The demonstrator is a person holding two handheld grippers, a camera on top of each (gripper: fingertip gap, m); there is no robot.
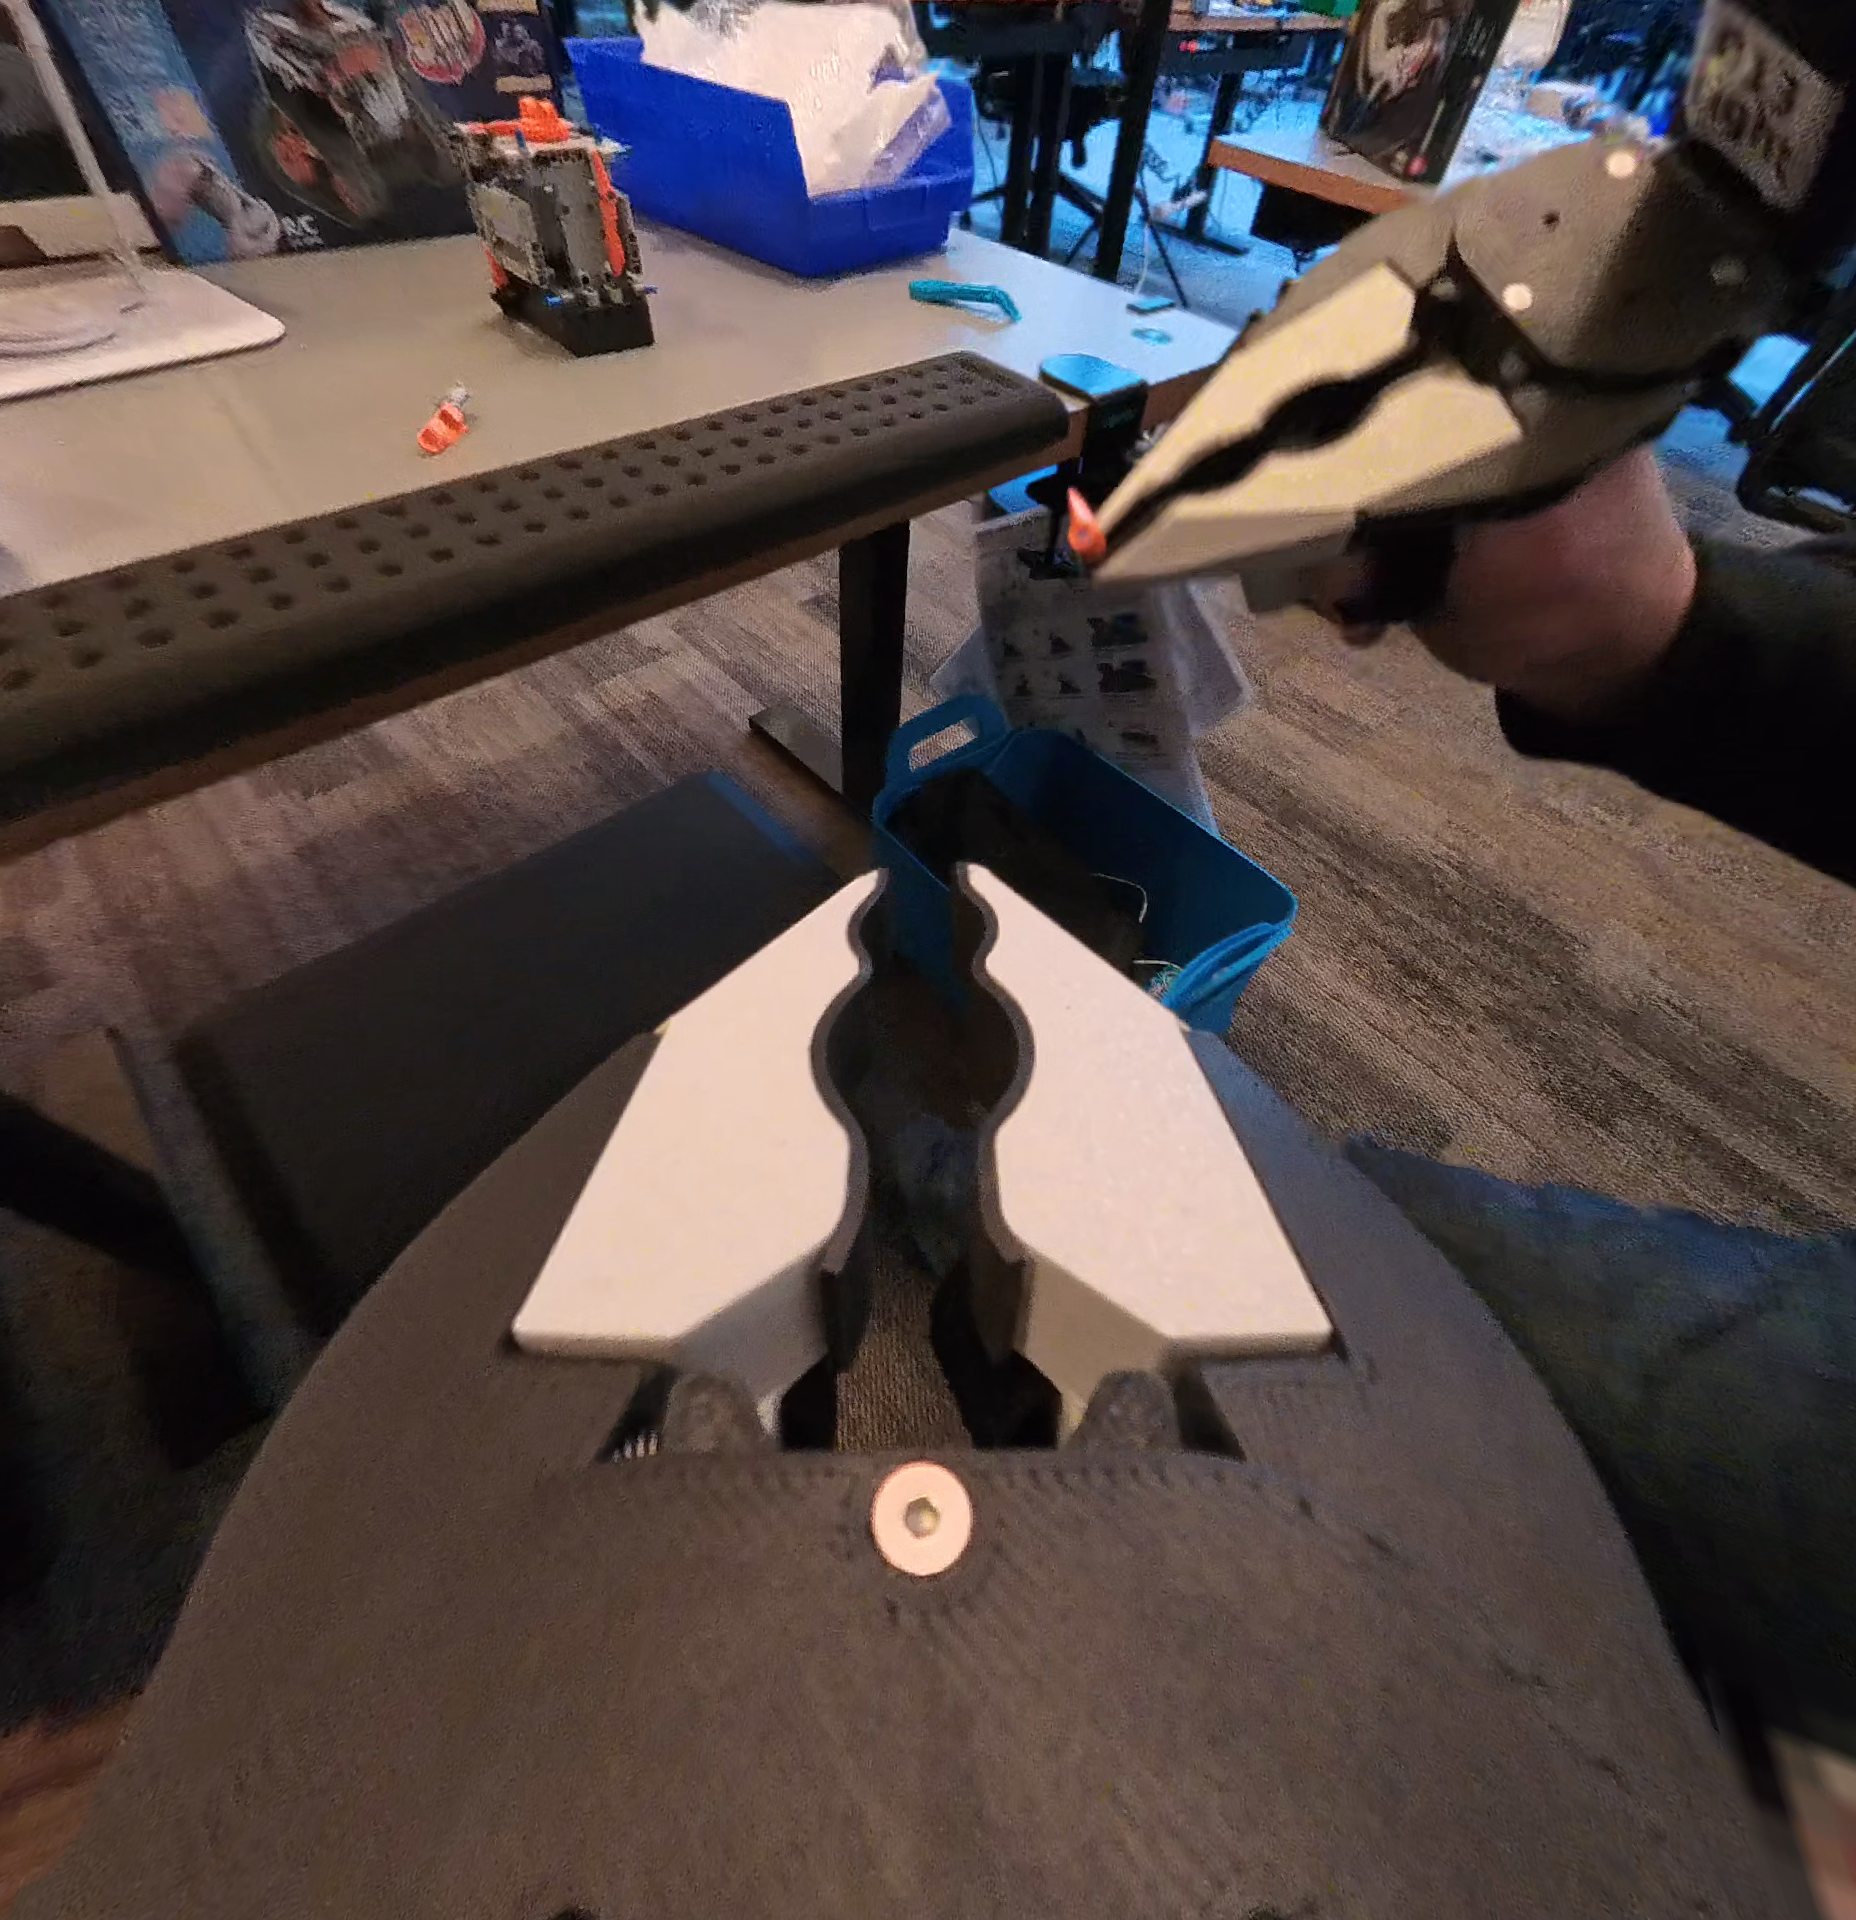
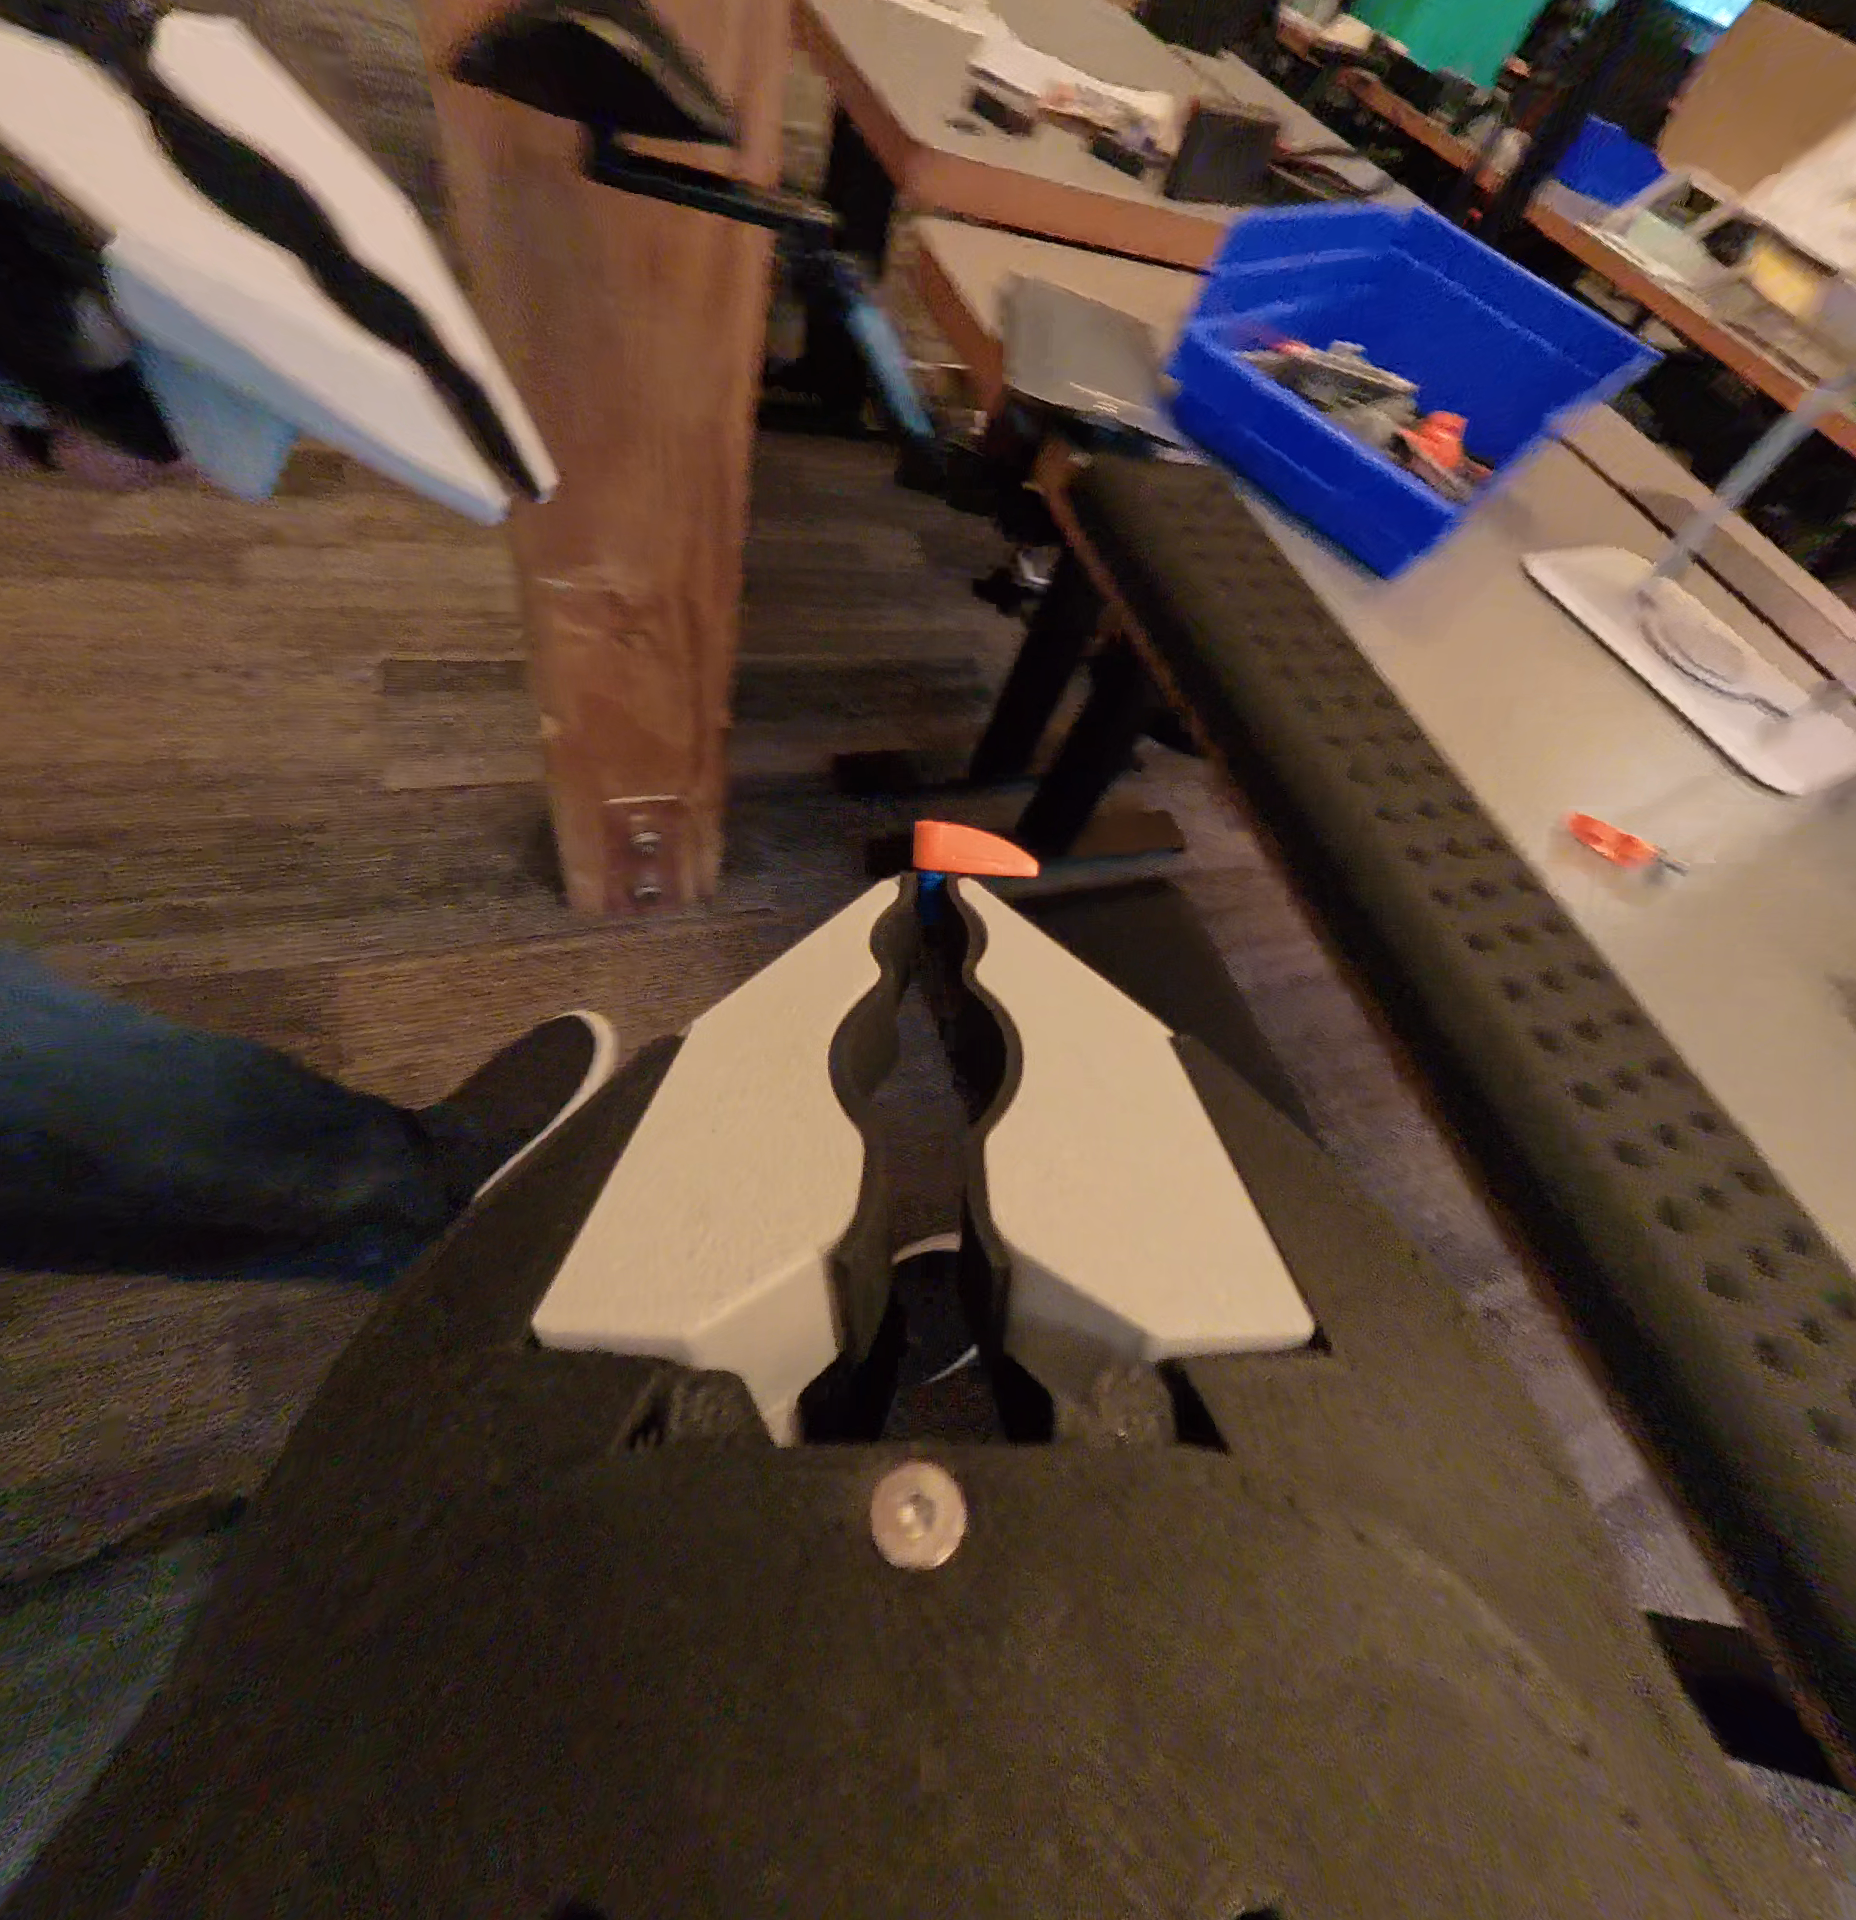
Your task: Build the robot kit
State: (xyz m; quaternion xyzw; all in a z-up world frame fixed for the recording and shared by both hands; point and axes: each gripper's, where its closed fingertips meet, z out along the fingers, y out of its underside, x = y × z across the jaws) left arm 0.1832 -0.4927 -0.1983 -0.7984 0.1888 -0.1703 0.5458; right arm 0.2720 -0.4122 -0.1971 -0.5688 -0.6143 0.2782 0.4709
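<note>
My right gripper (image 2: 929, 885) is shut on a small orange brick piece (image 2: 971, 847) with a blue pin under it, pinched at the fingertips. In the left wrist view the right gripper (image 1: 1095, 542) hangs off the table's near right corner with the orange piece (image 1: 1085, 525) at its tip. My left gripper (image 1: 919, 881) is shut and empty, low over the carpet, pointing at a blue basket (image 1: 1111, 862) on the floor. It also shows in the right wrist view (image 2: 524, 497) at the upper left, apart from the right gripper.
A grey table (image 1: 311, 416) has a black perforated strip (image 1: 488, 540) along its near edge. On it stand a grey-orange brick model (image 1: 555, 239), a blue bin (image 1: 778, 177), a loose orange piece (image 1: 443, 426) and a teal piece (image 1: 965, 296). A wooden post (image 2: 623, 468) and a shoe (image 2: 529, 1081) are on the floor.
</note>
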